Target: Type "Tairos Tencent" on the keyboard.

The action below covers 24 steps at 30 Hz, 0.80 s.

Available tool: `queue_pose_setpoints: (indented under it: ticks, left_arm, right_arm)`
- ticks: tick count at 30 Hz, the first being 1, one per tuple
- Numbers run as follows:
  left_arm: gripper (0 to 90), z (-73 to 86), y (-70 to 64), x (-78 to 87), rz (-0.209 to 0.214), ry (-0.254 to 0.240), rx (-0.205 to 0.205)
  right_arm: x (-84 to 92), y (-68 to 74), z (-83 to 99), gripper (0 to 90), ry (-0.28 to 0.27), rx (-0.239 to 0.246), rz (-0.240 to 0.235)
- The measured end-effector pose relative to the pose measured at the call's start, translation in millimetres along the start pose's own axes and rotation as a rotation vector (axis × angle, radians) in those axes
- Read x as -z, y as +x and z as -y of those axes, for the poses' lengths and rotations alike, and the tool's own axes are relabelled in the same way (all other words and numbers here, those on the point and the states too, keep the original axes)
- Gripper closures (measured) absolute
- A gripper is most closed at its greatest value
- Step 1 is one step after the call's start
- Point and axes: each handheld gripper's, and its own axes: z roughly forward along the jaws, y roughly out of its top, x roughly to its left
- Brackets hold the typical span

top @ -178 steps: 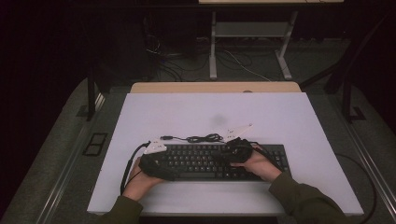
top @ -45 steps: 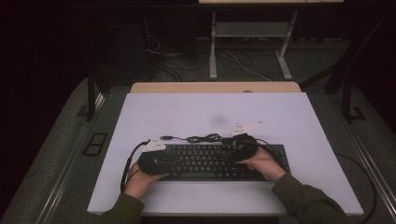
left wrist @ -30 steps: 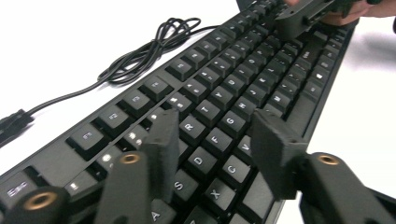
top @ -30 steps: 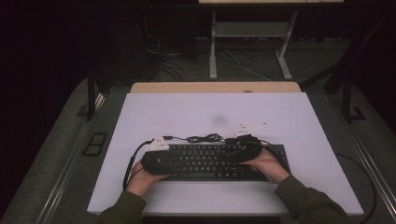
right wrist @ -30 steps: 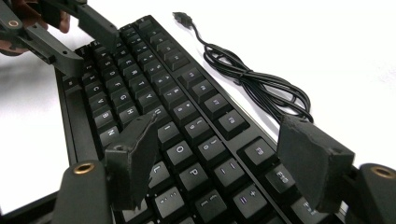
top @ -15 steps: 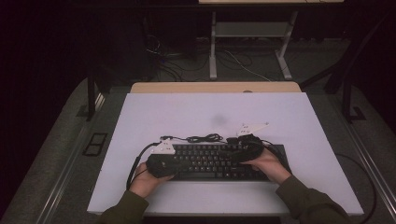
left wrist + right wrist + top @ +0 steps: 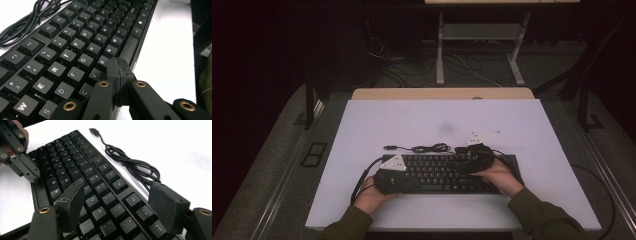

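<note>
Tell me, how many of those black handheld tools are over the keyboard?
2. The left tool, jaws shut, is over the keyboard's left end, near the bottom letter row. The right tool, jaws open, is over its right part.

So that's one black keyboard [image 7: 447,172], one bundled cable [image 7: 428,148], two grippers, left [image 7: 117,72] and right [image 7: 120,205], on one white table [image 7: 412,117].

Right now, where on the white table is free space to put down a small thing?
The far half of the table, beyond the coiled cable, is bare, as are the strips left and right of the keyboard. The near middle is crowded: the keyboard, left gripper and right gripper.
</note>
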Motion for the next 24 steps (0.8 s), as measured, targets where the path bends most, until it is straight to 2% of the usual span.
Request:
queue_pose_setpoints:
  ticks: [12,19,24]
  left_arm:
    - [88.4,2.2,0.3,-3.6,-0.008,0.015,-0.004]
    - [88.4,1.6,0.1,-2.8,-0.003,0.008,-0.003]
    - [88.3,0.5,1.7,1.3,-0.004,-0.019,0.004]
  right_arm:
    - [-0.7,0.4,-0.1,28.6,0.001,0.003,-0.001]
    - [-0.8,0.5,-0.2,28.6,0.0,0.002,-0.001]
    - [-0.7,0.4,-0.1,28.6,0.0,0.003,-0.002]
